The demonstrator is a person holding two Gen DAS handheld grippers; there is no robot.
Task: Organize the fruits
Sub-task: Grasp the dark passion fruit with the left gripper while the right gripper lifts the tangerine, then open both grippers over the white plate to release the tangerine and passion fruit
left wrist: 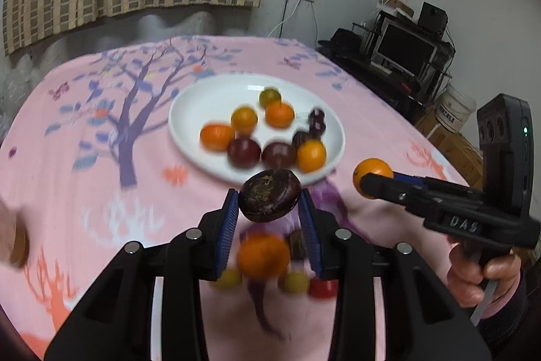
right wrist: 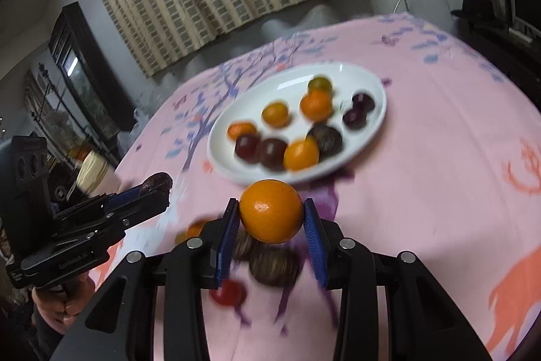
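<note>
My left gripper is shut on a dark purple passion fruit and holds it above the pink cloth, just short of the white plate. My right gripper is shut on an orange, also above the cloth near the plate. The plate holds several oranges, dark purple fruits and one greenish fruit. The right gripper with its orange shows at the right of the left wrist view. The left gripper with its dark fruit shows at the left of the right wrist view.
Loose fruits lie on the cloth under the grippers: an orange, two yellow-green ones, a red one and dark ones. The pink tablecloth covers a round table. A TV stand stands beyond the table's right edge.
</note>
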